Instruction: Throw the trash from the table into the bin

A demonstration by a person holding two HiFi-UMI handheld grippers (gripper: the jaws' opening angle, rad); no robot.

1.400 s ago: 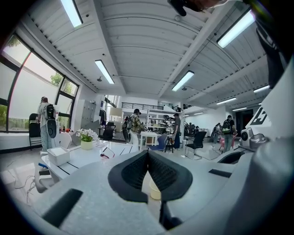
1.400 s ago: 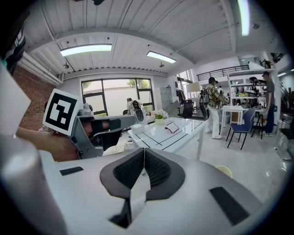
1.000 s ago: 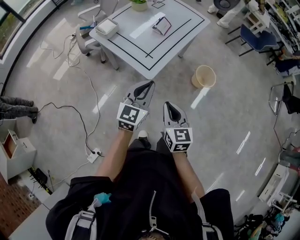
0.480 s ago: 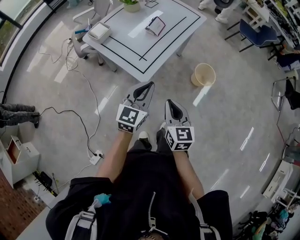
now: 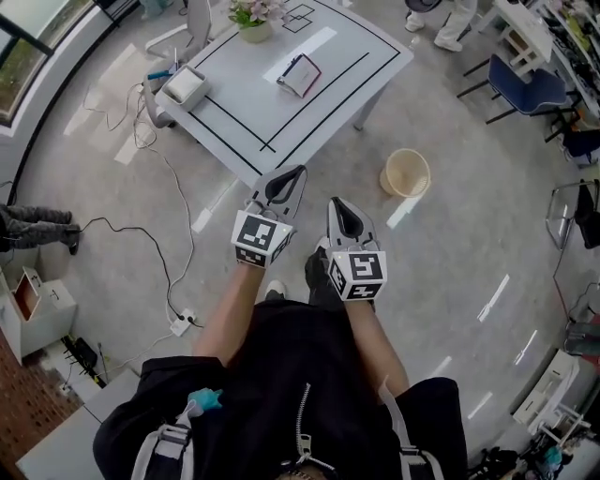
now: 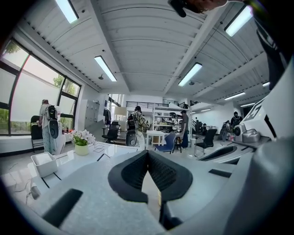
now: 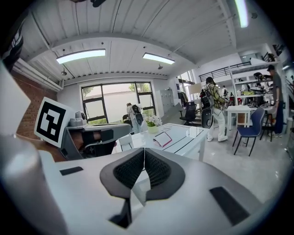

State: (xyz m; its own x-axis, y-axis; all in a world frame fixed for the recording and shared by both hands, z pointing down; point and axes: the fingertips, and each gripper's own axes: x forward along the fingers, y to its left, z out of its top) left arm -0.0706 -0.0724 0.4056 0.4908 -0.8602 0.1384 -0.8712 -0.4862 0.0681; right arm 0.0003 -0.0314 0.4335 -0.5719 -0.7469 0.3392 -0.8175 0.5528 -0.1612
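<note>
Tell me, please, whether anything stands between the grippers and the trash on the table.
Nothing visible does. Only floor and bare table lie between the left gripper, the right gripper and the pink-edged item; the white box and flower pot stand aside left, the bin right.

The table [image 5: 281, 112] in the upper middle was white, ruled with thin black lines in nested rectangles. On it, the flat item [image 5: 299, 75] was white with a pink edge, the box [image 5: 183, 86] white, the flowers [image 5: 255, 11] pale pink. The bin [image 5: 406, 173], right of centre, was cream. The left gripper [image 5: 300, 171] and right gripper [image 5: 335, 203] were light grey with black ribbed pads and black-and-white square markers. The floor [image 5: 450, 272] was glossy grey, and the chair [image 5: 525, 89] at upper right was blue.
</note>
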